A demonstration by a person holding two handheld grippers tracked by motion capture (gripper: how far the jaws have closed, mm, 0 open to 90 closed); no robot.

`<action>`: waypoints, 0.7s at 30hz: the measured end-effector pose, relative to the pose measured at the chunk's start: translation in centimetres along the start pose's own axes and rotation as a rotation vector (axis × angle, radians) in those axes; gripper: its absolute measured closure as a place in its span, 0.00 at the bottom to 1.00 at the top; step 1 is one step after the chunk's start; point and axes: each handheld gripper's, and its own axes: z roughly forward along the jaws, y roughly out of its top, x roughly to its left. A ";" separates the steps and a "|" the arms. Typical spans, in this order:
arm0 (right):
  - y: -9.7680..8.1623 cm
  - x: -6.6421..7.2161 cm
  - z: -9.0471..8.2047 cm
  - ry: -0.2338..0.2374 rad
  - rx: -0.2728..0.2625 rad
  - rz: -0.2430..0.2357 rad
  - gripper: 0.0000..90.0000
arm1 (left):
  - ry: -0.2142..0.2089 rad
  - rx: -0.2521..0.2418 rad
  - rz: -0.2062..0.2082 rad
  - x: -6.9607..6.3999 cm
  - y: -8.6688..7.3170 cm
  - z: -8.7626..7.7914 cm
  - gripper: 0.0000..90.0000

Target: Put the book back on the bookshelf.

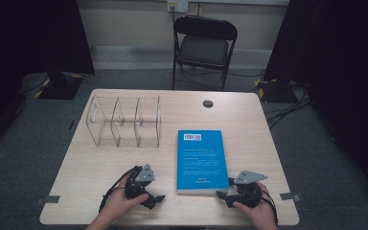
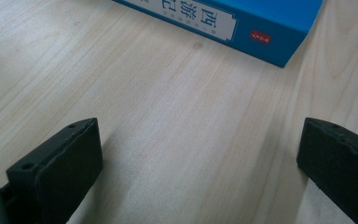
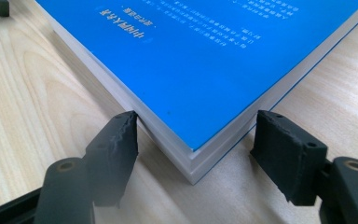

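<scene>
Right gripper [image 3: 193, 135] is sitting at the near corner of the book [image 1: 199, 160], jaws apart.

The book is lying flat on the table [image 1: 100, 163], near its right front part, with the back cover facing up. Its corner is standing between the right jaws; the left one seems to be touching the page edge, the other is just beside, so nothing is grasped. The left gripper [image 1: 159, 198] is resting on the table left of the book, released, jaws wide over bare wood. A clear organizer [image 1: 124, 122] is standing farther back.
</scene>
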 end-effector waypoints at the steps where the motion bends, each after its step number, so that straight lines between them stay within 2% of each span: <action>1: 0.0 0.0 0.0 0.000 0.000 0.000 0.34 | 0.000 0.000 0.000 0.0 0.0 0.0 0.00; 10: 0.4 0.2 -0.4 -0.005 -0.015 0.012 0.34 | 0.000 0.000 0.000 0.0 0.0 0.0 0.00; 15: 0.6 0.2 -0.4 -0.011 -0.011 0.006 0.34 | 0.000 0.000 0.000 0.0 0.0 0.0 0.00; 21: 0.8 0.3 -0.6 -0.016 -0.001 0.021 0.35 | 0.000 0.000 0.000 0.0 0.0 0.0 0.00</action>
